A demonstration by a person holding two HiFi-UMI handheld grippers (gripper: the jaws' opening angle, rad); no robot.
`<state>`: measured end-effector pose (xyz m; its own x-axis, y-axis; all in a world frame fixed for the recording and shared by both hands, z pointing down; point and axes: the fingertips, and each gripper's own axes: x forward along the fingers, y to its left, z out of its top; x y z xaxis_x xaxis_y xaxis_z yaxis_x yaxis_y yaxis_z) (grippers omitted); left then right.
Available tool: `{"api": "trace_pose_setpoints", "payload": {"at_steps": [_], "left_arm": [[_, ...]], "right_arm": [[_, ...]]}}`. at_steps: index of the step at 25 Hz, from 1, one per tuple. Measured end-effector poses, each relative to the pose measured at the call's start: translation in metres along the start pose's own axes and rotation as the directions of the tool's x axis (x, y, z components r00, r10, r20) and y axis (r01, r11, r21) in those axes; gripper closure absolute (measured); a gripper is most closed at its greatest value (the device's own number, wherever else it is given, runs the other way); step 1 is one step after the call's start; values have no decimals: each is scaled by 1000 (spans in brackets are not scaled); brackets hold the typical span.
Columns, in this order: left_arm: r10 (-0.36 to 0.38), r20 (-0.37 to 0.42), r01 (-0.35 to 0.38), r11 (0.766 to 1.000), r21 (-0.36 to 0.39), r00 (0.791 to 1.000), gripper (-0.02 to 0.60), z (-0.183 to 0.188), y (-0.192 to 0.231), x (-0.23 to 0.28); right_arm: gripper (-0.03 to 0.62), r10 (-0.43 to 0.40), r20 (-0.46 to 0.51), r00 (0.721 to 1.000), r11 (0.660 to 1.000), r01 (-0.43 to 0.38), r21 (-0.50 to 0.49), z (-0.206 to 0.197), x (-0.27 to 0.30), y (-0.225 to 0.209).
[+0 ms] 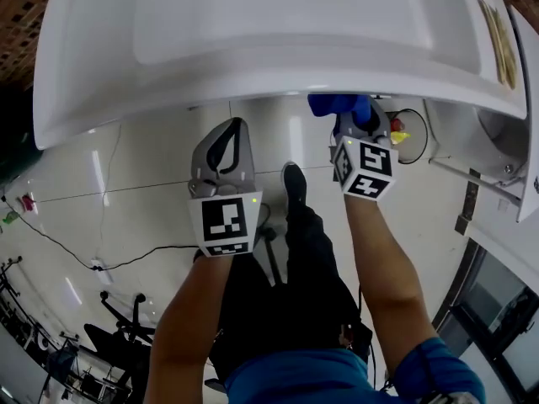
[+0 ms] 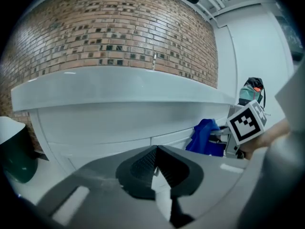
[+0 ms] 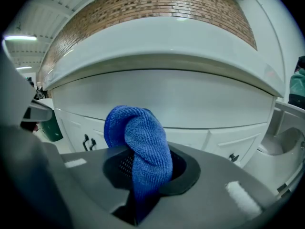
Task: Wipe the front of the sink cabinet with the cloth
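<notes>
My right tool [image 3: 145, 175] is closed on the blue cloth [image 3: 140, 144]. The cloth is pinched between the two pads, with a thick fold standing up above them and a short end hanging below. In the head view this tool [image 1: 347, 118] is at 3 o'clock from the left tool [image 1: 227, 133]. The cloth [image 1: 338, 105] sits at its 12 o'clock, under the overhanging edge of the white basin [image 1: 253, 32]. The left tool [image 2: 156, 166] has its pads pressed together with nothing between them, so it is only waiting.

The cabinet front [image 3: 190, 104] fills the right gripper view directly ahead, near the cloth, but I cannot tell if the cloth touches it. I judge that the wiping is at its beginning, high on the panel just below the basin.

To do it well, I think I should press the standing fold flat on the panel, not the hard pads, with light and even pressure. Then I would make long sideways strokes from 9 o'clock to 3 o'clock, each one a little lower. The grip must be firm, because only a small part of the cloth is held and friction may pull it out. At 7 o'clock and 5 o'clock in the right gripper view there are dark handles [image 3: 88, 142]. There I would go slowly, so the fold does not catch on them.
</notes>
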<state>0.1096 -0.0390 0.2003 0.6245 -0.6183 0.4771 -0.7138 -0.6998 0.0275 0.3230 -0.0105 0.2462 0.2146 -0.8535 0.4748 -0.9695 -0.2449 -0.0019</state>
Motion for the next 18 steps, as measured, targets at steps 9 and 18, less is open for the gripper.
{"api": "trace_pose_setpoints", "payload": {"at_steps": [9,18], "left_arm": [[-25,-29,25,1000,-6,999,577,0,-58,38],[32,-29,-34,997,-65,999,577,-6,-63,48]], "right_arm": [[519,-98,-19,995,995,98,29,-13,-14,-118],[519,-74,-29,997,997,73,-15,-13,-13,-148]]}}
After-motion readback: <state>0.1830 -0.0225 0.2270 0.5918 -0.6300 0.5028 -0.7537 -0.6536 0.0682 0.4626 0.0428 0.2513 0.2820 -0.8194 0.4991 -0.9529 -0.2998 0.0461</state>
